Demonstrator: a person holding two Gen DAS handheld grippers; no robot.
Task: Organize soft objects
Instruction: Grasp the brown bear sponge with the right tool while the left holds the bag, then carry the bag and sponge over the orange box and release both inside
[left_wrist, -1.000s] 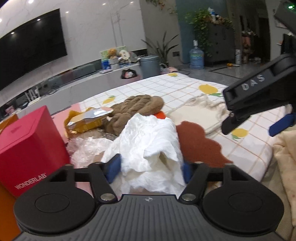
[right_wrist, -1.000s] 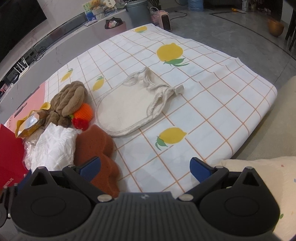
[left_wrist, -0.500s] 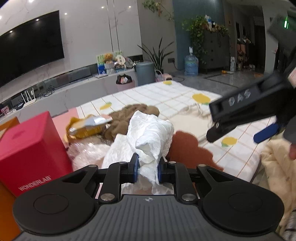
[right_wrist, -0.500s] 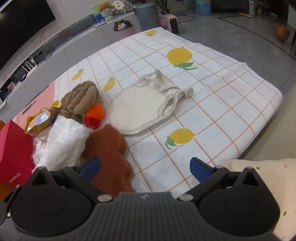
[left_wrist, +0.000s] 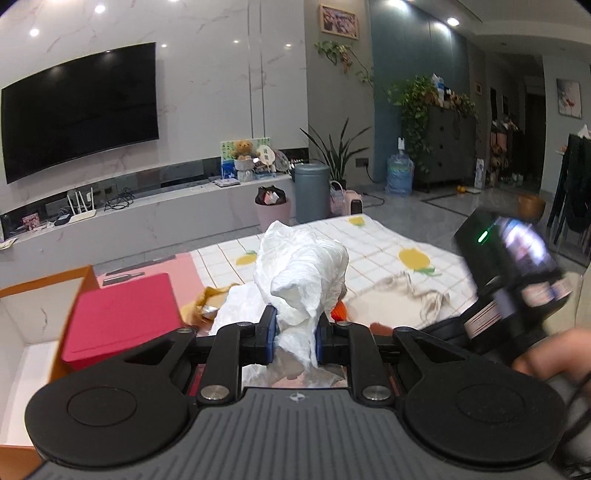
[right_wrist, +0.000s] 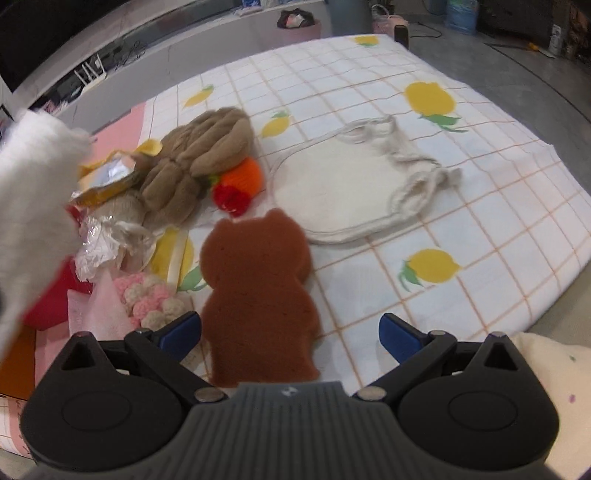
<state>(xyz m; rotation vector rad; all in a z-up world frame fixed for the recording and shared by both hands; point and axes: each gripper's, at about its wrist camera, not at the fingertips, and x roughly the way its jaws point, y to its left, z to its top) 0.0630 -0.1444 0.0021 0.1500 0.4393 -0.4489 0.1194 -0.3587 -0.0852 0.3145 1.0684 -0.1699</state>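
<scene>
White crumpled cloth (left_wrist: 301, 273) fills the middle of my left wrist view, pinched between the blue pads of the left gripper (left_wrist: 294, 334) and held above the lemon-print sheet (left_wrist: 373, 240) and the heap beneath. A red box (left_wrist: 118, 317) sits just beside it toward the sheet's left edge, next to an open orange carton (left_wrist: 48, 284) that I guess is the bin.

From the right wrist view, my right gripper (right_wrist: 290, 332) hangs with its fingers spread wide and empty over the brown bear-shaped sponge (right_wrist: 258, 291) near the sheet's near edge. The tan knitted piece (right_wrist: 199, 166), orange-and-red knit toy (right_wrist: 240, 184), pink-and-cream pom-pom bundle (right_wrist: 147, 299) and cream drawstring bag (right_wrist: 351, 188) all lie unsorted. I judge the job barely begun: one item lifted, nothing visibly stowed.
</scene>
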